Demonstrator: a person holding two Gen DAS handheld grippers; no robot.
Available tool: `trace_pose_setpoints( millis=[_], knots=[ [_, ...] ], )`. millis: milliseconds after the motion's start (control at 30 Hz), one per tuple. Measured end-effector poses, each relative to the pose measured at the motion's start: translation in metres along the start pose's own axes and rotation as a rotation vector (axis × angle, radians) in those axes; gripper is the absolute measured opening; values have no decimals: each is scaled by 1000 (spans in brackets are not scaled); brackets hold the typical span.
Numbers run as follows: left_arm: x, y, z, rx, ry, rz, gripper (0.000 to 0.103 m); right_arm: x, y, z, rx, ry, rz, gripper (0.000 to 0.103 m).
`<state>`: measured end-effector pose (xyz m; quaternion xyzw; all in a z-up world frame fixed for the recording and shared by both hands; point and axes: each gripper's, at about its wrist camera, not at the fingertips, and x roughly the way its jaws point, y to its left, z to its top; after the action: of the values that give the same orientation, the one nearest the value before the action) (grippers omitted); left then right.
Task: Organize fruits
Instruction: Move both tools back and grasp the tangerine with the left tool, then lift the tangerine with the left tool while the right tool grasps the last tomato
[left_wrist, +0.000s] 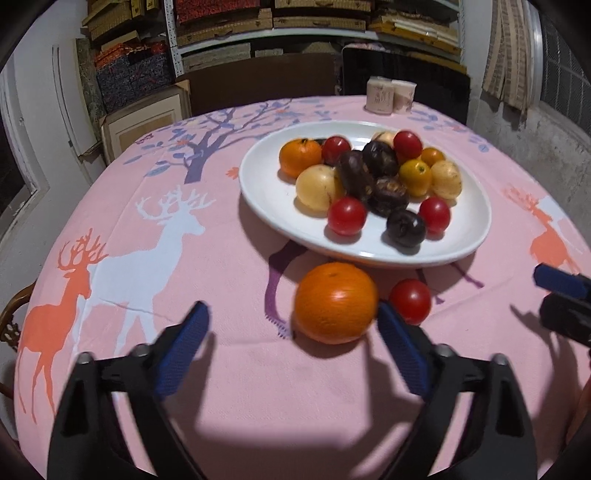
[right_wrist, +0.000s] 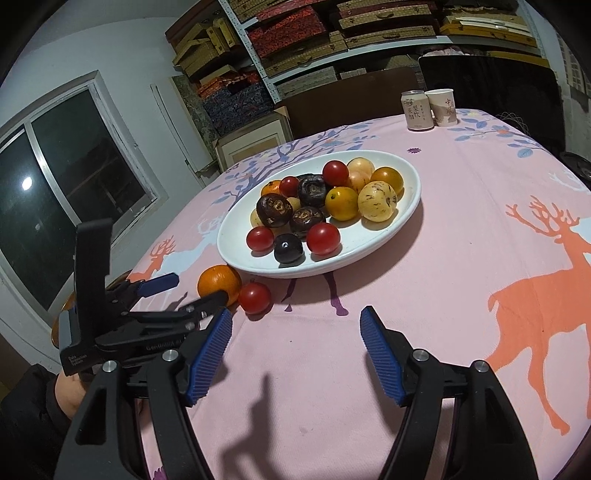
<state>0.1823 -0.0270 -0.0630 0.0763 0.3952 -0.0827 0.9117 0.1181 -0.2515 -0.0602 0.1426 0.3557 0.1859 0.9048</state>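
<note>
Risk lies with the orange (left_wrist: 335, 302), loose on the worktop (left_wrist: 229, 369) at the plate's (left_wrist: 273, 199) six o'clock rim between the wide-open, empty left tongs (left_wrist: 291, 321), since an off-centre squeeze could roll it into the tomato (left_wrist: 410, 301) at its three o'clock, while the right tongs (right_wrist: 295, 325) hang open and empty.

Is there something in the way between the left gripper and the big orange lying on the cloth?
Nothing visible. The orange lies just ahead of the open left gripper, with bare tablecloth between. A red tomato sits beside it, off the path.
</note>
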Motion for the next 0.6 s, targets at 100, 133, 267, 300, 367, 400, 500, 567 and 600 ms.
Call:
trace_pose_setpoints(
  millis=[100, 133, 267, 300, 367, 400, 500, 567, 600],
  knots=[
    [4, -8, 0, 36, 19, -12, 71, 1, -3, 0, 15, 3, 1, 73],
    [7, -12, 0, 54, 29, -20, 68, 1, -4, 0, 19, 4, 2, 73],
    [9, -29, -1, 124, 37, -29, 47, 2, -5, 0, 23, 8, 4, 73],
    [9, -30, -2, 129, 34, -32, 46, 3, -5, 0, 25, 10, 5, 73],
    [10, -27, -1, 116, 36, -47, 46, 3, -6, 0, 30, 12, 6, 73],
    [10, -26, -1, 108, 36, -50, 46, 4, -6, 0, 32, 13, 7, 73],
    [6, -19, -2, 73, 30, -48, 46, 5, -5, 0, 25, 18, 4, 73],
    [-1, -10, -3, 30, 15, -59, 46, 7, -1, -1, 5, 26, -4, 73],
    [-7, -3, -5, 5, 2, -63, 46, 8, 3, -1, -10, 34, -10, 73]
  ],
)
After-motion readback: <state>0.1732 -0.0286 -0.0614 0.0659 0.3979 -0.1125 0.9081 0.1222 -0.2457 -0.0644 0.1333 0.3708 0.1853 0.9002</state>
